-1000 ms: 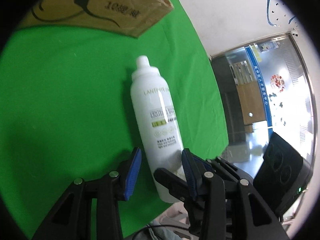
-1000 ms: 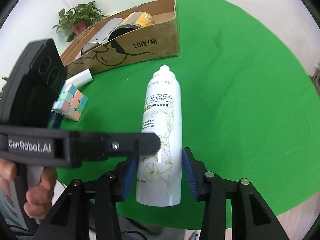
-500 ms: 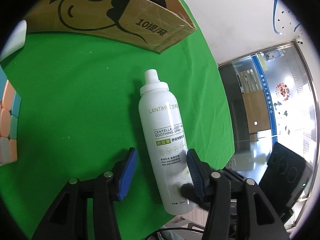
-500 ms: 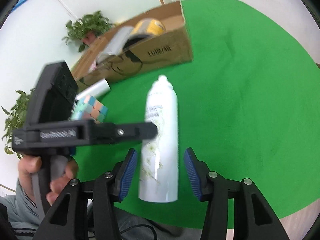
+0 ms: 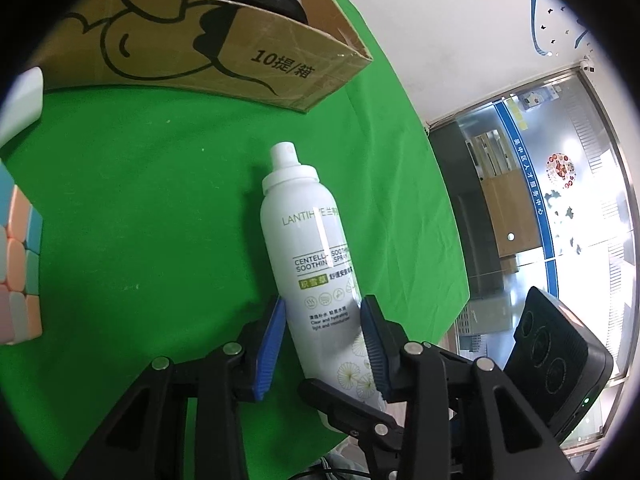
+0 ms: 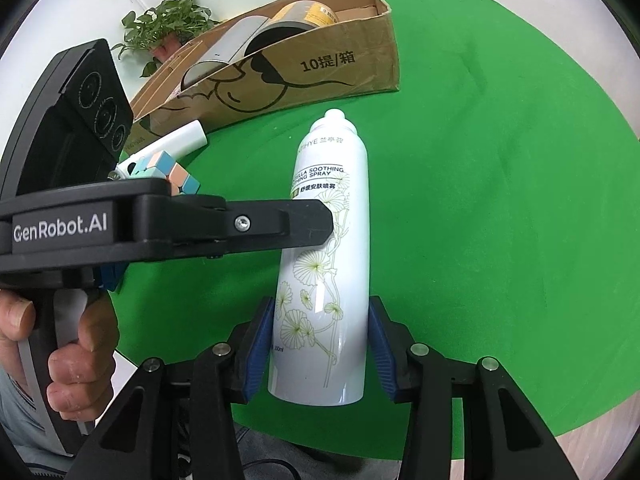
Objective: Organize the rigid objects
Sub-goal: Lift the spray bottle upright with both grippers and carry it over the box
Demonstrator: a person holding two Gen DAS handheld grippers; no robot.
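spray bottle (image 6: 324, 264) lies mid-frame on the green cloth (image 6: 480, 200), between both grippers' spread pads. only the right view shows the hand (image 6: 68, 360) at lower left; right gripper (image 6: 320, 344) and left gripper (image 5: 324, 344) straddle it, neither visibly clamping.

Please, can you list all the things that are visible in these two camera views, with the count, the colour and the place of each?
spray bottle: 1, white with green flower print, lying on the cloth, cap toward the box, between the pads of both grippers
cardboard box: 1, brown with black drawing, at the far side of the cloth
canisters in the box: 2, one yellow-labelled, one grey, lying inside
puzzle cube: 1, pastel colours, left of the bottle
small tube: 1, white, between cube and box
cloth: 1, green, covering the table
plant: 1, green, behind the box
left gripper: black with blue pads, around the bottle's lower body
right gripper: black with blue pads, around the bottle's base
left hand: holding the left gripper's handle
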